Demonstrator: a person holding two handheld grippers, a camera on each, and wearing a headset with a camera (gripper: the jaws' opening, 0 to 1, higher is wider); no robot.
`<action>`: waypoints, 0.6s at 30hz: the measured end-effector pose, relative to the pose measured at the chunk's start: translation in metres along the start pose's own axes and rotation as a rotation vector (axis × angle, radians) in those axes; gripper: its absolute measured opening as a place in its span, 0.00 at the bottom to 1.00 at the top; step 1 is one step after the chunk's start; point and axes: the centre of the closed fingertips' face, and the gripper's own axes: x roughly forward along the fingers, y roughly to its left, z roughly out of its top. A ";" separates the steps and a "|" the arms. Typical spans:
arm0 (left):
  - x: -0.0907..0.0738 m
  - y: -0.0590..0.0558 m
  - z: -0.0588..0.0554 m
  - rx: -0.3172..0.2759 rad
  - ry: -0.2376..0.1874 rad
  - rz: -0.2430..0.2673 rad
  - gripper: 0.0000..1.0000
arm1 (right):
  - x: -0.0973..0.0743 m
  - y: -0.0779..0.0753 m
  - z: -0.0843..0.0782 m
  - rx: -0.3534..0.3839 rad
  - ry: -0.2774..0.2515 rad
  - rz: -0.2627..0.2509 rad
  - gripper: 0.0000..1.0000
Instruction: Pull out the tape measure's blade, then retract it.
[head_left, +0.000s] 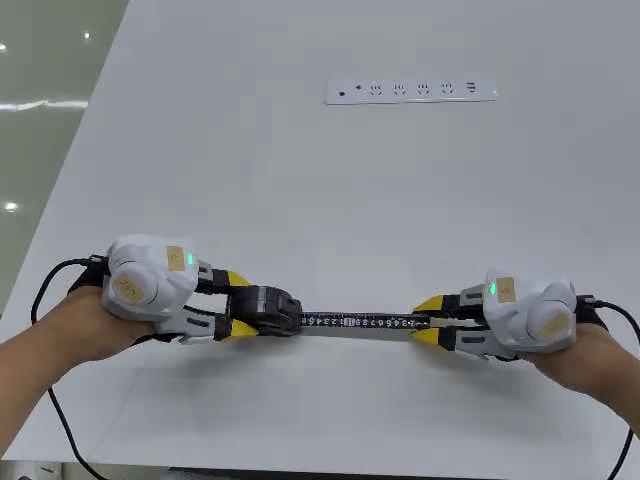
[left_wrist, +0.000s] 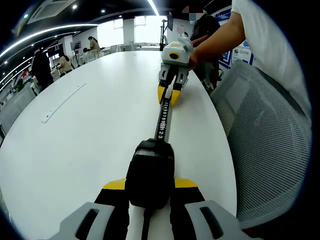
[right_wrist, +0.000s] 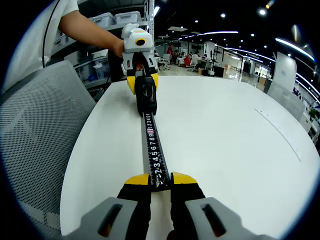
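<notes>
Head view is mostly the big white table (head_left: 300, 130), smooth and matte, with a flat white power strip (head_left: 410, 90) well apart at the far side. Down at the near edge the two grippers face each other on one line. The left gripper (head_left: 240, 304) is clamped around the tape measure case (head_left: 268, 310), a chunky, rounded black body that looks rubbery to me. The right gripper (head_left: 428, 320) has its yellow-tipped jaws pinched on the free end of the blade (head_left: 360, 322). The blade is out and runs dead straight between them, left to right, low over the tabletop; can't tell if it actually touches. It's a thin, stiff strip with a dark face, pale numerals and a red mark partway along. The end hook is buried between the right jaws, so no read on it. My guess is the pull-out is done or nearly so. Retracting means the right hand riding back along that same axis toward the case, since that hand has the loose end. Drift off that line and I'd expect a strip like this to buckle or twist.
</notes>
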 end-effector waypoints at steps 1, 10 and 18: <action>0.000 0.000 0.000 0.000 0.001 -0.001 0.28 | -0.002 -0.001 -0.002 0.002 0.005 -0.002 0.12; 0.001 0.000 0.000 0.001 0.004 0.002 0.28 | -0.028 -0.009 -0.026 0.012 0.046 -0.029 0.12; 0.001 0.000 0.000 0.002 0.004 0.000 0.28 | -0.041 -0.010 -0.037 0.018 0.065 -0.039 0.12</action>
